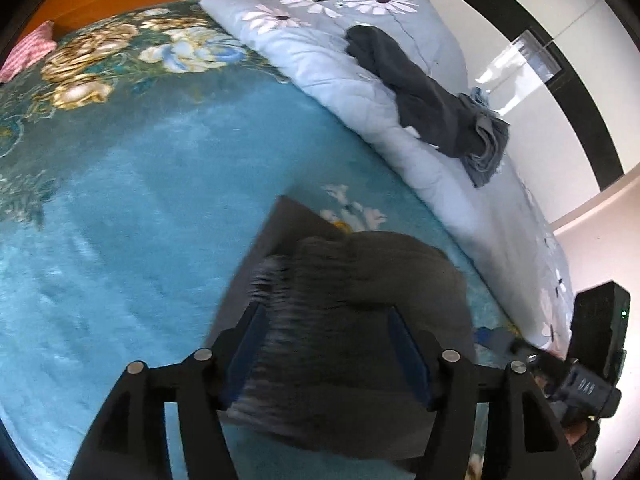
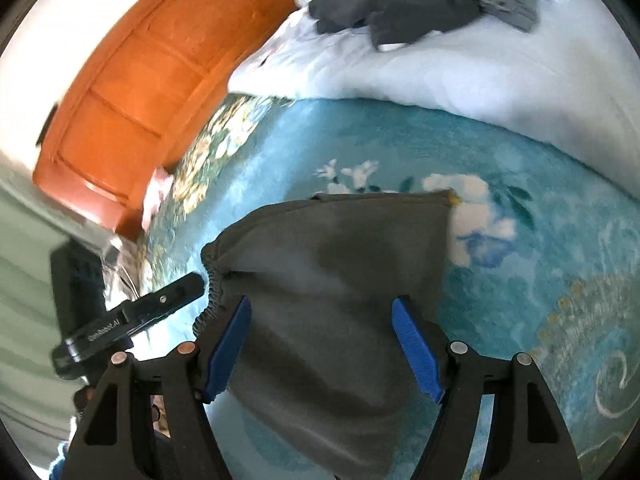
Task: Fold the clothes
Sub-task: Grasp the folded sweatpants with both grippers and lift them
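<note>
Work surface is a bed under a teal plush blanket [image 1: 120,208] printed with large gold and white flowers. A carved orange wooden headboard [image 2: 132,92] runs along the far edge; behind it I see a white wall. A pale grey-blue quilt [image 1: 320,60] with white daisies lies bunched along one side of the bed. One pink checked cloth [image 1: 28,52] sits at the headboard corner.

Count of clothes: I make one dark grey garment [image 2: 340,280] in front of me, lying on the blanket, its gathered elastic edge toward the left gripper's side. On the quilt, well apart from it, one heap [image 1: 432,100] of dark and grey-blue clothes; I cannot separate the pieces in it.

Two grippers. My left gripper [image 1: 328,344] has its jaws spread wide, the garment's ribbed edge lying between the blue pads [image 1: 408,360]; the cloth is blurred and I see no pad pressing on it. My right gripper [image 2: 320,340] also stands wide open over the same garment, fabric between the pads [image 2: 228,344] without being pinched.
</note>
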`<state>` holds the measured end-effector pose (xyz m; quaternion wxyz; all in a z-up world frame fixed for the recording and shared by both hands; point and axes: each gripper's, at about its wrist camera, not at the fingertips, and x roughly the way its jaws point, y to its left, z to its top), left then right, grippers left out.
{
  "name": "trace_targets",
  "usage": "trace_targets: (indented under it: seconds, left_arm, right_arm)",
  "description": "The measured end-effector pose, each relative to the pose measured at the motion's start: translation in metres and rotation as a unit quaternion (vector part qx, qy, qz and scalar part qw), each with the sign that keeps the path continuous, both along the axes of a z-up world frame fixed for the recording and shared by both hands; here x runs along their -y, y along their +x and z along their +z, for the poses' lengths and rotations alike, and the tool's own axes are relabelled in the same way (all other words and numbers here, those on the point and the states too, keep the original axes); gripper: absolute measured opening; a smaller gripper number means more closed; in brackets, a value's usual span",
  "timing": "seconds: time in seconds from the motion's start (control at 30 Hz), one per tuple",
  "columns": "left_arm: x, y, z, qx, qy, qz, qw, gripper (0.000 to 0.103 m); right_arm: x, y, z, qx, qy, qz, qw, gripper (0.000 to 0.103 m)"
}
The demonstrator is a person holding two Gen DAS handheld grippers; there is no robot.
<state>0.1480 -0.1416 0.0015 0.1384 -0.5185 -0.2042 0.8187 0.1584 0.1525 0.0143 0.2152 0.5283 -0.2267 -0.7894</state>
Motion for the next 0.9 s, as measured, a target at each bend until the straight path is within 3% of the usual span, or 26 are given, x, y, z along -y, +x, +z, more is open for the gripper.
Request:
trace_targets:
  seconds: [0.13,0.23,0.37,0.53,0.7,0.8,0.9]
  left_arm:
    - [0.012,-0.007,-0.023,0.059,0.041,0.005,0.9974,0.070]
    - [0.011,-0.011,-0.044,0.101,0.048,0.005,0.9937,0.073]
    - [0.017,-0.006,-0.043,0.102,0.068,0.022,0.9922,0.077]
    - [0.010,-0.004,-0.039,0.093,0.035,0.018,0.9949,0.077]
    - [0.007,-0.006,-0.030,0.059,-0.028,0.016,0.9977,0.081]
    - [0.021,-0.014,-0.046,0.081,0.000,0.008,0.9967,0.086]
    - [0.039,-0.023,-0.063,0.105,0.073,-0.008,0.9918,0.090]
  right_arm:
    - [-0.015,0.009,-0.021,0.041,-0.004,-0.022,0.999,0.075]
    - [-0.020,0.017,-0.031,0.059,-0.005,-0.027,0.998,0.075]
    - [-0.021,0.022,-0.033,0.062,-0.007,-0.025,0.998,0.075]
    - [-0.017,0.020,-0.037,0.070,-0.014,-0.022,0.997,0.075]
    - [-0.012,0.019,-0.042,0.070,-0.056,-0.011,0.996,0.075]
    - [-0.011,0.017,-0.056,0.083,-0.088,-0.009,0.993,0.075]
    - [-0.015,0.018,-0.067,0.087,-0.138,-0.018,0.986,0.075]
